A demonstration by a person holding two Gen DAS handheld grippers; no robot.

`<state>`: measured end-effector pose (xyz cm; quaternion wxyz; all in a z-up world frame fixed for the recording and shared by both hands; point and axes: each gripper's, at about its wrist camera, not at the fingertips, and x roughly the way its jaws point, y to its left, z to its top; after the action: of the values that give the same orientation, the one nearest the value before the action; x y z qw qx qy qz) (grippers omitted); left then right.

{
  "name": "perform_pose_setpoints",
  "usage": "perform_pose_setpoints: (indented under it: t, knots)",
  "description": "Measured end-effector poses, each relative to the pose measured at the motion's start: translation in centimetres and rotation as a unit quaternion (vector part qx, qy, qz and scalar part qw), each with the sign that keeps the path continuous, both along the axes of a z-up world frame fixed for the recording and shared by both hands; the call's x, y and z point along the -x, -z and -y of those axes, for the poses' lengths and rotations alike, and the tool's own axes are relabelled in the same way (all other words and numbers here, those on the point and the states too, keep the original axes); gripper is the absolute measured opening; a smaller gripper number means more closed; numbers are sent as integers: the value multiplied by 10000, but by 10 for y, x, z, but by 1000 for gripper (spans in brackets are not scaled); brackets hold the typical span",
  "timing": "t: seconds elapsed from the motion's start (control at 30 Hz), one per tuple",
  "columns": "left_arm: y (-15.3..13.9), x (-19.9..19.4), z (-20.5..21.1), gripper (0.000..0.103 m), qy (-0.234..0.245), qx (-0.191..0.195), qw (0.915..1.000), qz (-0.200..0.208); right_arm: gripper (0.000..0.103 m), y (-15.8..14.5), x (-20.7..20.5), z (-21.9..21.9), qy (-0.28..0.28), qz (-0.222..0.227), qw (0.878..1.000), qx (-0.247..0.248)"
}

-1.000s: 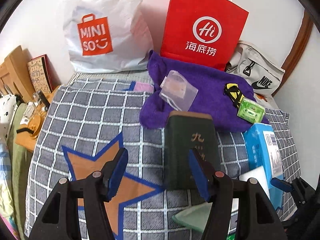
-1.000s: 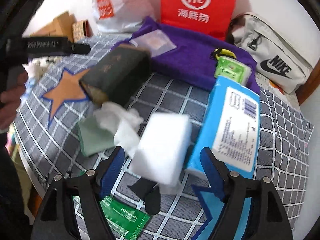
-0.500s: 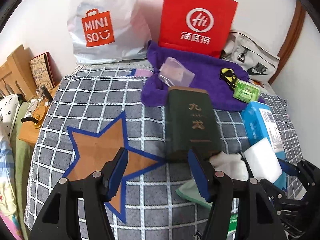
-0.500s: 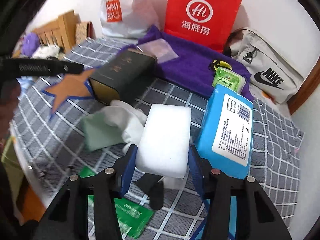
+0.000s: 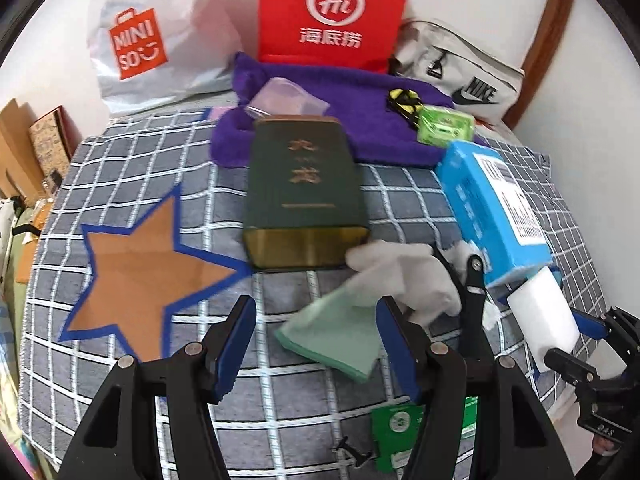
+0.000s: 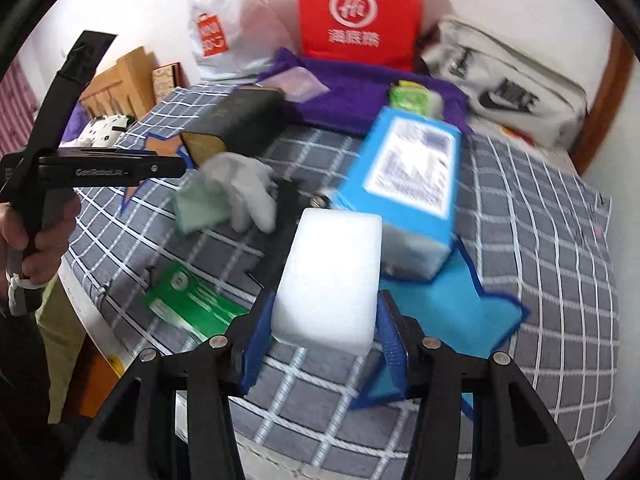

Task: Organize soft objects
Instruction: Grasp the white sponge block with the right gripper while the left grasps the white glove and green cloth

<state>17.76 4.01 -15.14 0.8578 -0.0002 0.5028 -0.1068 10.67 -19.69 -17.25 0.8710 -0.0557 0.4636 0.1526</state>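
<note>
My right gripper (image 6: 322,334) is shut on a white sponge block (image 6: 330,276) and holds it above the checked cloth; the block also shows in the left wrist view (image 5: 544,316). My left gripper (image 5: 316,338) is open and empty, just in front of a folded green cloth (image 5: 340,334) and a crumpled white cloth (image 5: 404,276). Both cloths show in the right wrist view: green (image 6: 200,210), white (image 6: 240,184). A purple towel (image 5: 352,120) lies at the back.
A dark green tin box (image 5: 304,188) lies mid-table. A blue tissue pack (image 5: 496,208) is at the right, a green packet (image 5: 396,432) near the front edge. Red bag (image 5: 332,12), white Miniso bag (image 5: 152,40) and Nike pouch (image 5: 464,76) stand behind.
My right gripper closed on the white sponge and lifted it off the cloth. My left gripper pulled back from the tin box and moved right, toward the green and white cloths.
</note>
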Motion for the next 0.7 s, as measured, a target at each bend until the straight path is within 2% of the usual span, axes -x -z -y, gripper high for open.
perform_pose_setpoints:
  t: [0.1,0.27,0.43,0.57,0.7]
  knots:
    - [2,1,9,68,139,70,9999,16,51,11,-1,13,125,-50,9999,17]
    - [9,-3,22,75,312,103,9995,14,52,29,-7,30,350,-202,9992,-35]
    - [24,-10,37,76,481,-180,9986,-123,63,43,-12,32,418,-328,9986,-42]
    - [37,-14,45,76,570,-354,9975,-206,64,54,-18,31,457,-443,9979,-117]
    - [48,-17,50,76,609,-544,9964,-235,63,55,-21,27,456,-302,9985,-41]
